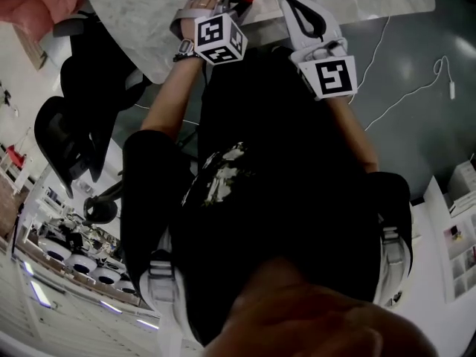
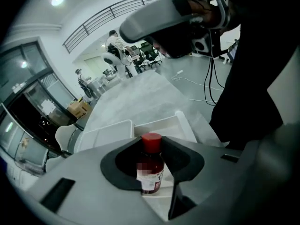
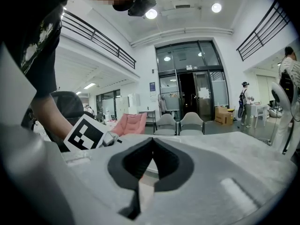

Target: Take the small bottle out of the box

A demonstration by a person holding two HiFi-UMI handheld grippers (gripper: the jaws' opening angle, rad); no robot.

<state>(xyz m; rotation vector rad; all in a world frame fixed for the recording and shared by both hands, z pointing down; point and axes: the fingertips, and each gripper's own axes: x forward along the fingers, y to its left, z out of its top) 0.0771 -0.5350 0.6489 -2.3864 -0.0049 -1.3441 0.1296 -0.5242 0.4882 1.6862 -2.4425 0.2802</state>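
I see a grey stone tabletop (image 1: 126,21). Two black chairs (image 1: 82,76) stand just beside its left edge (they look like office chairs). A white cable (image 1: 416,88) lies on the dark floor (image 1: 416,147), off the tabletop's right corner. Past the far edge there is a pink chair (image 3: 129,124), and next to it two grey chairs (image 3: 166,124). Behind them are tall glass doors (image 3: 187,93). A brown carton (image 3: 224,115) sits on the floor near the doors. Round lights (image 3: 151,14) shine on the ceiling. A black railing (image 3: 93,32) runs along the upper floor. Some people (image 3: 244,95) stand far off at the right.
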